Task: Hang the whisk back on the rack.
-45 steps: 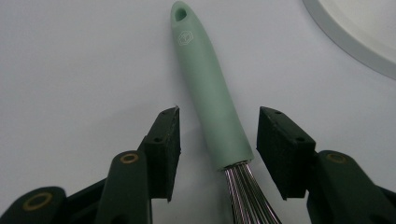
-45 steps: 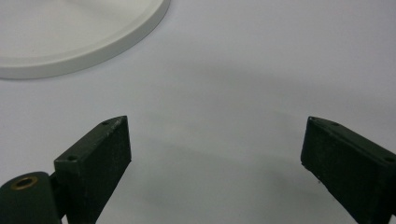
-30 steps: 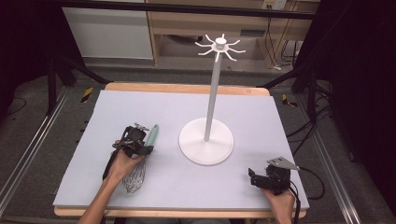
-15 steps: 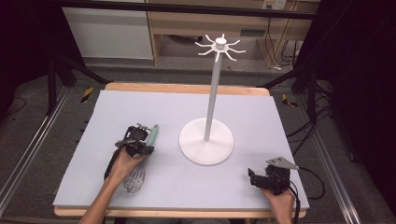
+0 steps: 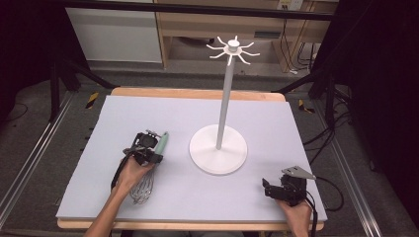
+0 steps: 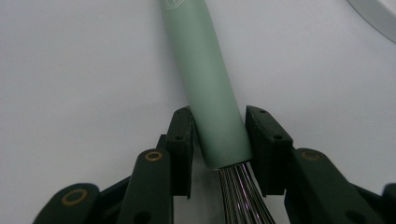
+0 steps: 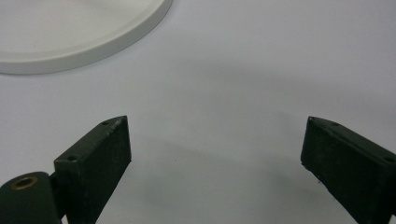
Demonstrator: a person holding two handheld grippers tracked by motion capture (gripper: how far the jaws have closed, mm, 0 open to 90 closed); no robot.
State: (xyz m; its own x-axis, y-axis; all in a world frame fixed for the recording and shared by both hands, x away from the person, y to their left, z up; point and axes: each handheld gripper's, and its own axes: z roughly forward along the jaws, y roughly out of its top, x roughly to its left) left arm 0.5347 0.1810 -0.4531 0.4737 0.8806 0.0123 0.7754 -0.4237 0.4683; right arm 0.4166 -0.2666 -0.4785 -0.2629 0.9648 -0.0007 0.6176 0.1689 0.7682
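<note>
A whisk with a mint-green handle (image 5: 162, 140) and a wire head (image 5: 142, 190) lies on the pale mat (image 5: 276, 128), wires toward the person. My left gripper (image 5: 154, 153) sits over the handle's lower end. In the left gripper view, the left gripper (image 6: 219, 130) has both jaw pads pressed against the handle (image 6: 205, 70) just above the wires (image 6: 240, 196). My right gripper (image 5: 267, 188) rests near the front right of the mat. It is the right gripper (image 7: 215, 144) that stands wide open over bare mat.
A white hanging stand with a round base (image 5: 217, 150), a tall pole (image 5: 225, 98) and hooked arms on top (image 5: 231, 48) stands mid-table. Its base edge (image 7: 70, 37) lies ahead of the right gripper, and a base corner (image 6: 373, 14) shows beyond the whisk.
The left gripper has shifted slightly along the whisk handle and its jaws have come in on it. The right gripper has stayed still.
</note>
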